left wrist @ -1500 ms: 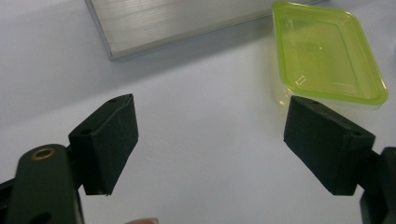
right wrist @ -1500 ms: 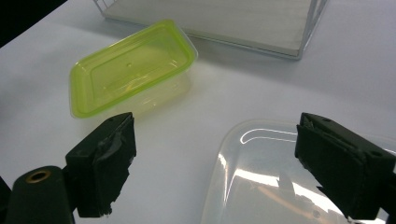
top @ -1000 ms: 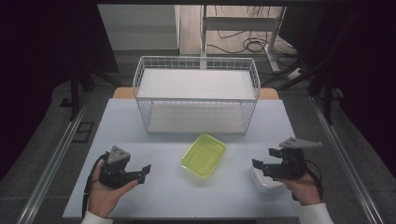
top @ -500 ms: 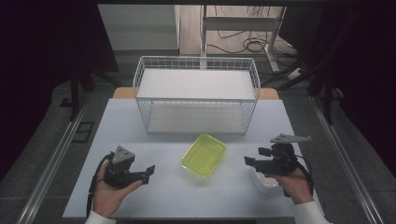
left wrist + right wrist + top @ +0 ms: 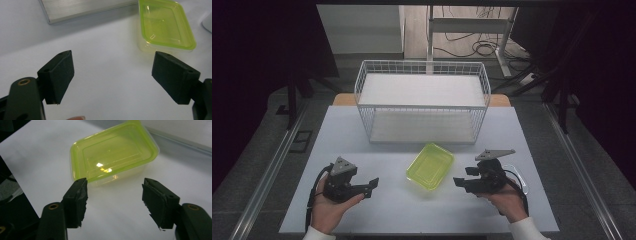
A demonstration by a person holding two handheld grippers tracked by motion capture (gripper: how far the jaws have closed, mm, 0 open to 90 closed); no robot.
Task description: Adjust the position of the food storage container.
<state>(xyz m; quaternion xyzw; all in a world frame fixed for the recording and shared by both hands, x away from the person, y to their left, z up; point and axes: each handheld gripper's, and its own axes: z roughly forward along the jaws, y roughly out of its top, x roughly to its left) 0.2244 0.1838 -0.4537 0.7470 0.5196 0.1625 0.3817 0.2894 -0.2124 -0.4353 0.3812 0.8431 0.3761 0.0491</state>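
The right gripper (image 5: 462, 182) is carried just above the table (image 5: 387, 210), its tips aimed at the green-lidded container (image 5: 430, 165); its jaws have just been closing but stand apart with nothing between them. In the right gripper view the container (image 5: 113, 152) lies directly ahead of the tips, close to them but not touched, its near edge just beyond the left-hand pad. The left gripper (image 5: 371, 186) is held level over the table on the container's other side, jaws spread wide and empty. In the left gripper view the container (image 5: 165, 23) sits ahead and toward the right-hand jaw, well clear of both pads. The container rests flat on the table between the two grippers, lid on. A white object (image 5: 518, 177) lies behind the right gripper, partly hidden by it. Beyond the container, farther from both grippers, stands the white wire basket (image 5: 422, 102).
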